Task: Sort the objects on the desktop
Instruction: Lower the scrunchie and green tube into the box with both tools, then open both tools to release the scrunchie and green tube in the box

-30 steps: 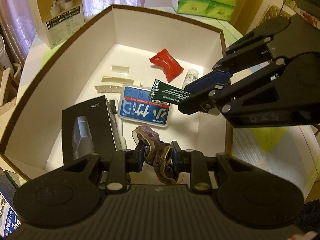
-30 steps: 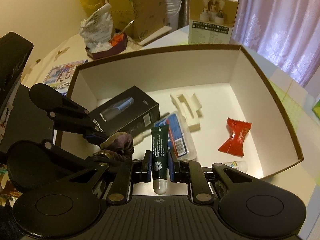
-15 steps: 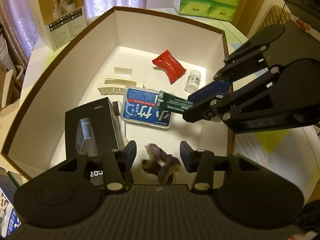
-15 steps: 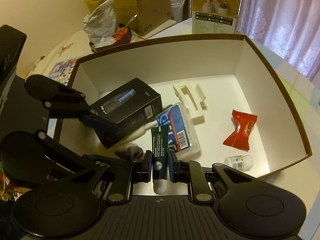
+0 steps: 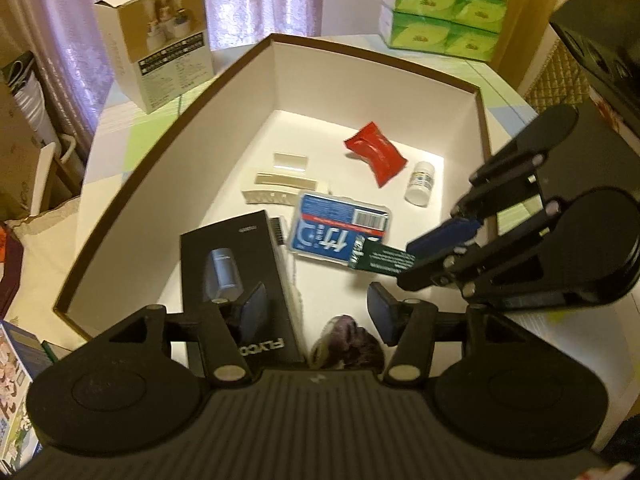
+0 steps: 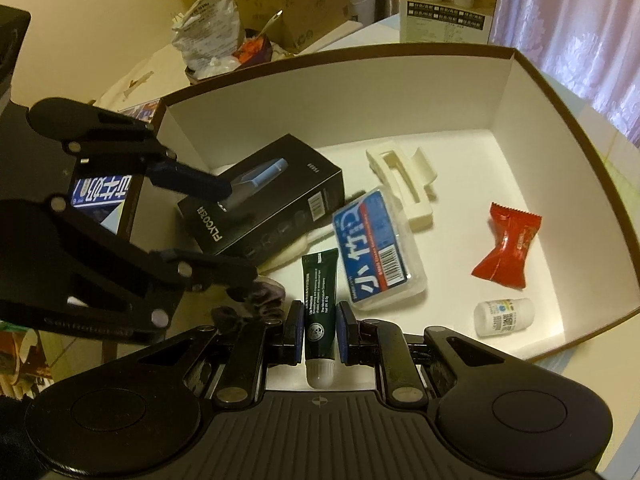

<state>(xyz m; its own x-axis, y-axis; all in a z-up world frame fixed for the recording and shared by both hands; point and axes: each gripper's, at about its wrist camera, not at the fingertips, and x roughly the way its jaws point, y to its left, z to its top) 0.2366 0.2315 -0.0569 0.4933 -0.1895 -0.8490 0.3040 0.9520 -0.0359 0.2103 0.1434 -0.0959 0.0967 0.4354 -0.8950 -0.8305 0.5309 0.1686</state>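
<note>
A brown-rimmed white box (image 5: 276,76) (image 6: 400,92) holds a black shaver carton (image 5: 236,280) (image 6: 264,200), a blue plastic case (image 5: 340,232) (image 6: 376,248), a red candy wrapper (image 5: 376,152) (image 6: 508,248), a small white bottle (image 5: 420,182) (image 6: 504,316) and cream plastic clips (image 5: 276,188) (image 6: 404,184). My left gripper (image 5: 320,312) (image 6: 224,236) hangs open over the box's near end, above a purple hair scrunchie (image 5: 348,348) (image 6: 260,300) lying on the floor of the box. My right gripper (image 6: 318,332) (image 5: 404,258) is shut on a dark green tube (image 6: 320,308) (image 5: 380,260) above the box.
A printed product carton (image 5: 160,52) (image 6: 448,4) stands beyond the box. Green tissue packs (image 5: 440,4) are stacked at the back right. Cardboard boxes and a crumpled bag (image 6: 216,28) crowd the far side. A comic book (image 5: 12,392) lies by the near left corner.
My left gripper opened and let go of the purple scrunchie, which dropped to the box floor. Both grippers rose and drew back a little. The right one still holds the green tube.
</note>
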